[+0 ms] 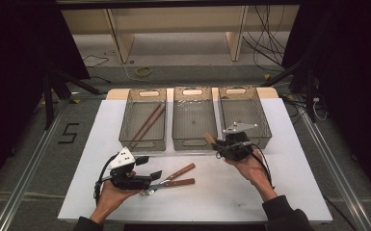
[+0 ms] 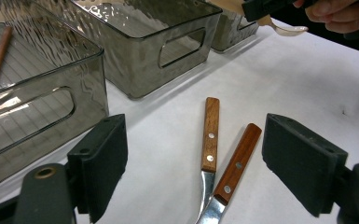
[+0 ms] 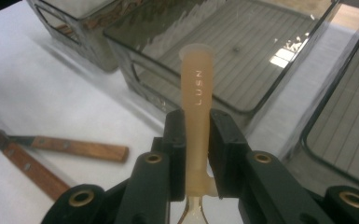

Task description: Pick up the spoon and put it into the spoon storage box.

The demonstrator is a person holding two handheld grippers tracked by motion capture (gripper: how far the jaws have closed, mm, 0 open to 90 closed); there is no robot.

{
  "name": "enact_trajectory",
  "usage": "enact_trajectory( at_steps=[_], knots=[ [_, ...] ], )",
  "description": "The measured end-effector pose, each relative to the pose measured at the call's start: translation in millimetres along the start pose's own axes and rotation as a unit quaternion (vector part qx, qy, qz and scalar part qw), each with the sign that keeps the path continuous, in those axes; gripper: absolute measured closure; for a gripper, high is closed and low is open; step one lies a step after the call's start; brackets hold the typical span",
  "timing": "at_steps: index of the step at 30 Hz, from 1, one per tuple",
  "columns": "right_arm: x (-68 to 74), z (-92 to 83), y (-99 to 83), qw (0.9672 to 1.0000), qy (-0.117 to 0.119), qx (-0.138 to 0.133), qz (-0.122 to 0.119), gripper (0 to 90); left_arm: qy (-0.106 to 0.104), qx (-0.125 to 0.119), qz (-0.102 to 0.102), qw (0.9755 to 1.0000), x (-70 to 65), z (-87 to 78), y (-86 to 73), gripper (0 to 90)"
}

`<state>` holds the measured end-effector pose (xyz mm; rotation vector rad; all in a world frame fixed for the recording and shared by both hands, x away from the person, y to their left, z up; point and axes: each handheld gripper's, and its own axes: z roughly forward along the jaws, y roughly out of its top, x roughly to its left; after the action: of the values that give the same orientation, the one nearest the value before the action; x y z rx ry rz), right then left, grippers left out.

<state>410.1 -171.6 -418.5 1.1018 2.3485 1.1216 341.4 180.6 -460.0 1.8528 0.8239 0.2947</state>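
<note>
A pale plastic spoon (image 3: 197,126) is standing clamped by its handle between the pads of the right gripper (image 3: 197,154), its bowl pointing down toward the bottom edge of the right gripper view and its handle end rising toward the middle bin (image 3: 242,60). In the high view the right gripper (image 1: 234,144) is hanging just right of centre, over the white table (image 1: 279,178) at the near rims of the middle bin (image 1: 194,118) and the right bin (image 1: 243,115), with the spoon's (image 1: 208,138) handle end poking out to its left. The left gripper (image 1: 147,168) is sitting at the lower left of the high view, jaws spread wide and gripping nothing. In the left gripper view those jaws are framing two wooden-handled knives (image 2: 219,158) that are lying side by side on the table, blades toward the bottom edge, touching neither pad. In the high view the knives (image 1: 176,178) are lying just right of the left gripper. A pair of brown chopsticks (image 1: 147,124) is lying aslant in the left bin (image 1: 143,118), at the upper left of the row of three
</note>
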Motion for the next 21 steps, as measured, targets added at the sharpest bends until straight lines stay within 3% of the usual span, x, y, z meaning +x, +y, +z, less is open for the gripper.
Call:
enact_trajectory(
  at_steps=[13, 21],
  knots=[
    [3.5, 16.7, 30.8, 0.9999, 0.002, -0.009, -0.014, 78.2, 0.001, -0.002, 0.000, 1.0000, 0.1, -0.7, 0.0, 22.0],
    [0.9, 29.9, 48.8, 0.9999, 0.000, -0.012, -0.008, 78.3, 0.001, -0.002, -0.001, 1.0000, 1.0, -1.2, -0.2, 22.2]
  ],
)
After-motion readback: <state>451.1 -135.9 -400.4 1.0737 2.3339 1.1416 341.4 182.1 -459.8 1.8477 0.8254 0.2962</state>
